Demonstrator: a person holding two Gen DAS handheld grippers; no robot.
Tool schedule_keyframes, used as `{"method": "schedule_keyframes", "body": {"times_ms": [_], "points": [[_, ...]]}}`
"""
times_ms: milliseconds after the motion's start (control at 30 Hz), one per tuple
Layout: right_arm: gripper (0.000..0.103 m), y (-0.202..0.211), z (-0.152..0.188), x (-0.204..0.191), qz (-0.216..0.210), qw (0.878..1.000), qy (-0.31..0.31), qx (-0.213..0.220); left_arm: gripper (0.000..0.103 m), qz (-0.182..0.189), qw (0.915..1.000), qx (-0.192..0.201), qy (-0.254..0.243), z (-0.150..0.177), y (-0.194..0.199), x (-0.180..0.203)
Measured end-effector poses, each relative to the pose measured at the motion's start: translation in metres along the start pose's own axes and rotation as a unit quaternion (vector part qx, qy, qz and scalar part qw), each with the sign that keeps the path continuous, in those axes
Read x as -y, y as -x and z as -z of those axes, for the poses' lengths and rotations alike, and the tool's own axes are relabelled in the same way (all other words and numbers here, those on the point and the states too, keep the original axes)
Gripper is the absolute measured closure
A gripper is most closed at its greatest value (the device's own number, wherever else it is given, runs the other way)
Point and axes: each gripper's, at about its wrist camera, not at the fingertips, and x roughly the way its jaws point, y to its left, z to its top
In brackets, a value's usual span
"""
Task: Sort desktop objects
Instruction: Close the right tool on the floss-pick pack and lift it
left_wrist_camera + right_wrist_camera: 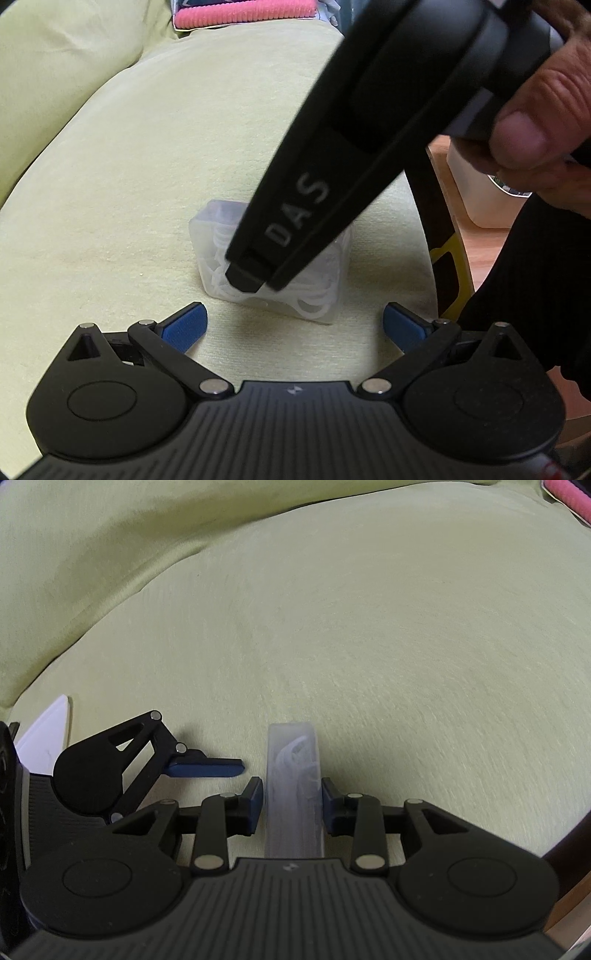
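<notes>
1. Blue pads (255, 797) of the right gripper (291, 799) flank a clear plastic box (293, 775) standing on edge on the green cushion (332, 627), almost touching its sides; whether they pinch it I cannot tell.
2. Left gripper (295, 325) hangs just behind the box (325, 295), fingers spread wide apart.
3. Thin white pieces fill the box.

Lighting's soft and even, kind of dim indoor stuff, no hard glare anywhere on the pale yellow-green fabric cushion (147, 184). A mild shadow sits under the translucent plastic box of white pieces (321, 295), falling toward 7 o'clock. Both views have heavy fisheye bending, with dark vignetted corners. In the left wrist view the person's hand (535, 122) at 2 o'clock is soft and out of focus. The right wrist view shows streaky motion smear across the fabric around 3 o'clock.
</notes>
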Motion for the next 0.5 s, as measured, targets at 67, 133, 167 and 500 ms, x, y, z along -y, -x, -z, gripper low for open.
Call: {"method": "schedule_keyframes", "body": {"times_ms": [67, 133, 167, 500], "points": [[0.076, -0.001, 0.000, -0.003, 0.004, 1.000, 0.007, -0.001, 0.001, 0.000, 1.0000, 0.001, 0.002, 0.002, 0.004, 0.006], [0.076, -0.001, 0.001, -0.005, 0.008, 1.000, 0.012, 0.001, 0.001, 0.000, 1.0000, 0.002, 0.006, 0.005, 0.011, 0.018], [0.076, 0.000, 0.002, -0.006, 0.010, 1.000, 0.013, 0.002, 0.001, 0.001, 1.0000, 0.003, 0.008, 0.005, 0.011, 0.019], [0.076, 0.029, 0.015, -0.005, -0.005, 0.999, -0.013, 0.045, 0.001, -0.003, 1.0000, 0.002, 0.000, 0.000, 0.012, 0.036]]}}
